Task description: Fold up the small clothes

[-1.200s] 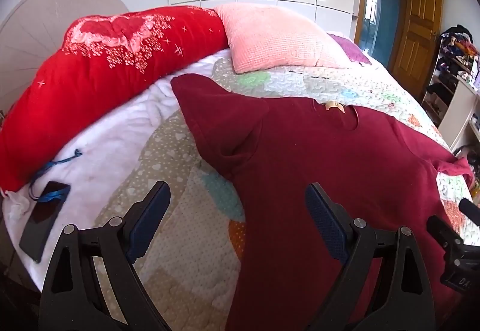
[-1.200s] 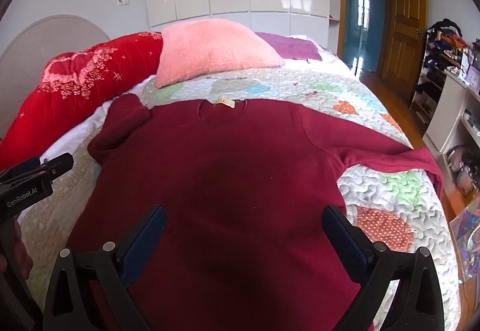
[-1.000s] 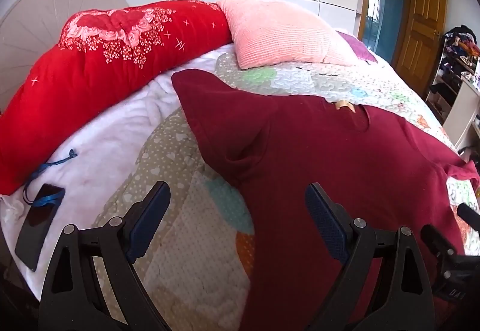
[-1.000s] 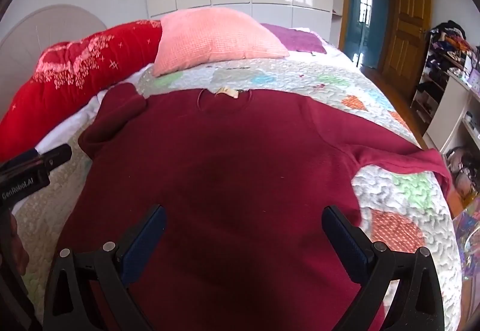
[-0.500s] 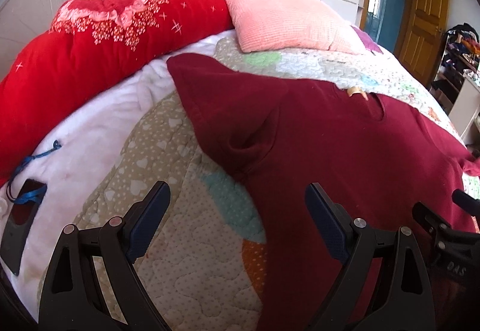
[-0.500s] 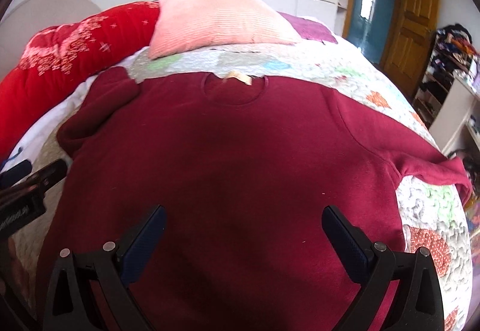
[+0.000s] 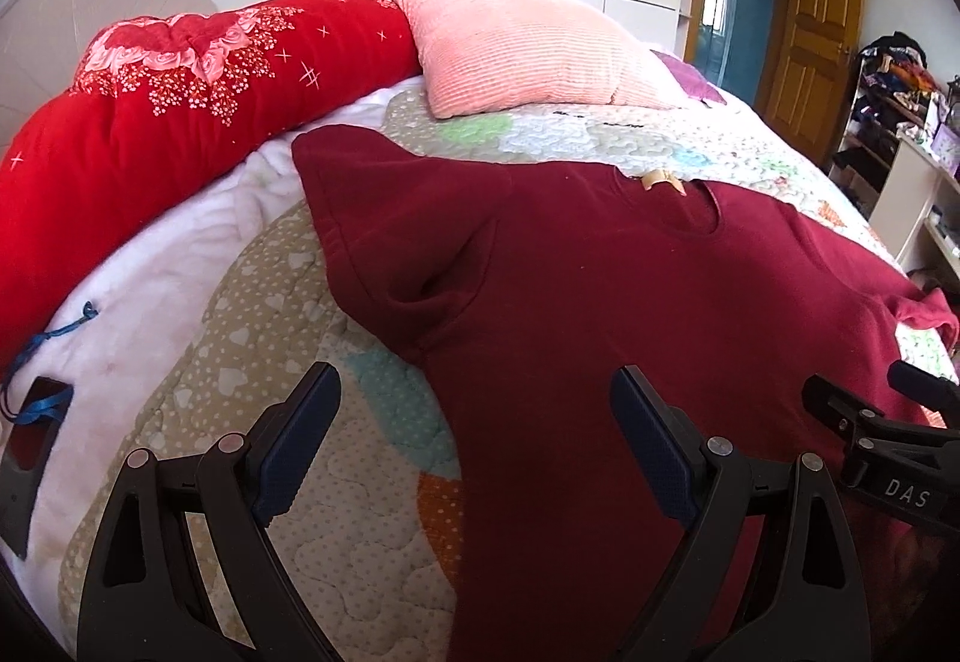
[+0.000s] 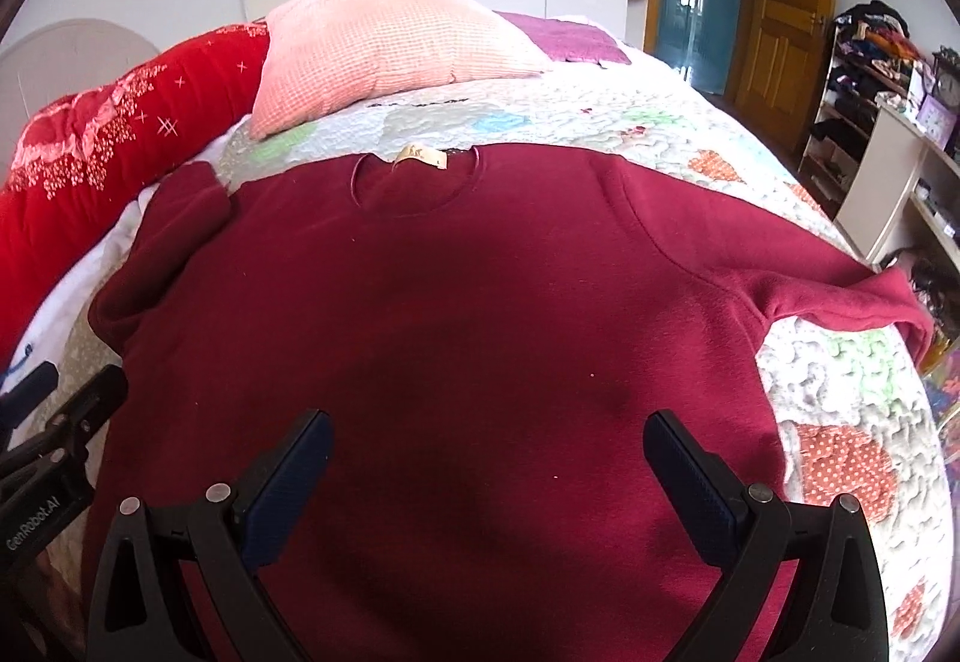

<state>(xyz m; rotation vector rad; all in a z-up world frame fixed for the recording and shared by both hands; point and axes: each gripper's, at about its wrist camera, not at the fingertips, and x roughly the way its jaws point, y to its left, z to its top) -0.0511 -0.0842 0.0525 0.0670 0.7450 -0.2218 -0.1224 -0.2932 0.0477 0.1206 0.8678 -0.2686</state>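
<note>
We are holding the left gripper (image 7: 474, 434) with its fingers (image 7: 297, 443) spread wide and gripping nothing, hovering over the left side edge of the maroon sweater (image 7: 630, 314). We are keeping the right gripper (image 8: 486, 482) equally wide and empty above the sweater's lower body. The sweater is lying flat on the bed (image 8: 600, 122), collar toward the pink pillow (image 8: 384, 44), sleeves spread outward.

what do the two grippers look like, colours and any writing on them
Both are alike: black plastic frames with triangular cut-outs and silver rivets, each with two fingers faced in dark blue ribbed pads. The left gripper has pads angled outward, as does the right gripper. Seen from the other camera, the left one's body reads "GenRobot.AI" in white and the right one's shows "DAS". No cables or sleeves are visible.
</note>
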